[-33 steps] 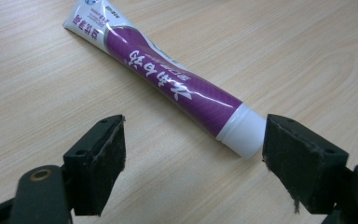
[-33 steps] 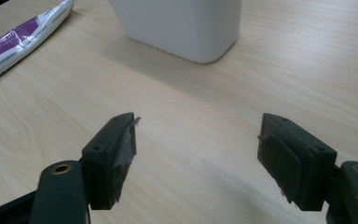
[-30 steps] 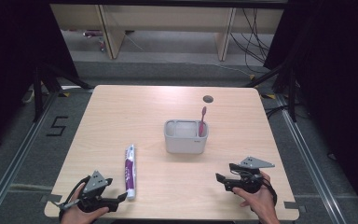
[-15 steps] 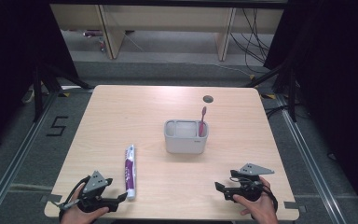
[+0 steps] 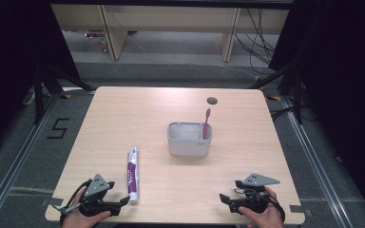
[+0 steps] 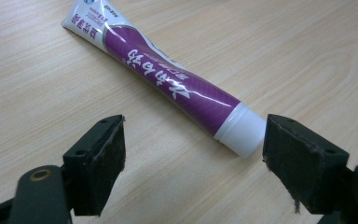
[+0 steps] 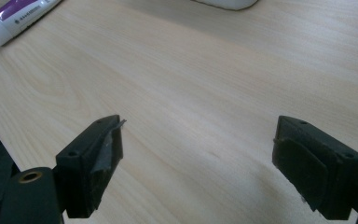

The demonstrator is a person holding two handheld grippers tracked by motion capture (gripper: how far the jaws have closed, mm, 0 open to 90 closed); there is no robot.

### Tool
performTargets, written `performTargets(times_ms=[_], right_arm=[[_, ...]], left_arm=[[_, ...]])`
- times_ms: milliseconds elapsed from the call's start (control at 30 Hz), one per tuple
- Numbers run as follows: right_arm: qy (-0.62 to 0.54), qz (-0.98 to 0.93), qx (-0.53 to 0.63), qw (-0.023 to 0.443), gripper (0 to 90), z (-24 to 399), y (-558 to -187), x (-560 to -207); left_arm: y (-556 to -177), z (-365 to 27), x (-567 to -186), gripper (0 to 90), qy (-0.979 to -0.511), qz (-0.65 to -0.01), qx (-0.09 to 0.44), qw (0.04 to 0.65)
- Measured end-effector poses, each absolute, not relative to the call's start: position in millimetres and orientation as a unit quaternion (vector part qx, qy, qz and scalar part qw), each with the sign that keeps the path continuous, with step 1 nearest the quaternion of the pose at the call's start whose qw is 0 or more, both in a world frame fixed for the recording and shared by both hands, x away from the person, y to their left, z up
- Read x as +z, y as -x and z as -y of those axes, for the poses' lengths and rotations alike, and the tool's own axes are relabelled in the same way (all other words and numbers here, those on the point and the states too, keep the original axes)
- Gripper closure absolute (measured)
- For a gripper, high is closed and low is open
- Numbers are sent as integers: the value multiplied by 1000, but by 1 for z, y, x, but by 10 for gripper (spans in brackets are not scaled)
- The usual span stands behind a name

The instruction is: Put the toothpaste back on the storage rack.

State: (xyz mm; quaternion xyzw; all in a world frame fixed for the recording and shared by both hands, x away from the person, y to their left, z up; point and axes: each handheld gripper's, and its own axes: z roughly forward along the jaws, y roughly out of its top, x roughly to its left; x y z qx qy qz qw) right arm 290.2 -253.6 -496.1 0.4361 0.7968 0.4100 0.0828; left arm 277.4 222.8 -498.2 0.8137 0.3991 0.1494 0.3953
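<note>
Grippers wide open, empty: left gripper (image 5: 123, 203) beside toothpaste tube (image 5: 132, 174); right gripper (image 5: 224, 199) over bare table (image 5: 171, 104).

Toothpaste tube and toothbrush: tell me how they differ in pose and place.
The toothpaste tube lies flat on the bare table; the toothbrush stands tilted in the grey holder. The tube is purple and white and near the left gripper; the toothbrush is reddish-pink and farther back. Neither is gripped.
</note>
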Motion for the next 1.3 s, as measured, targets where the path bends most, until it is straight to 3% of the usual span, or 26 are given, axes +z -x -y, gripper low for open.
performTargets(times_ms=[167,533,833,867,1000,1300], right_arm=[[-426,-806,398,96,170,255,-288,-497],[-428,-809,397,69,177,259,-286,-500],[-430,-807,392,101,189,262,-282,-498],[-441,-802,395,82,189,261,-281,-498],[-435,-803,399,84,192,261,-281,-499],[-421,-811,397,84,195,263,-283,-499]], left_arm=[[-278,-224,-498,185,-810,-405,148,398],[-281,-225,-497,166,-797,-426,131,407],[-290,-221,-496,166,-795,-425,129,412],[-291,-220,-495,166,-797,-423,130,411],[-298,-216,-496,166,-785,-435,130,422],[-317,-215,-492,167,-801,-435,135,389]])
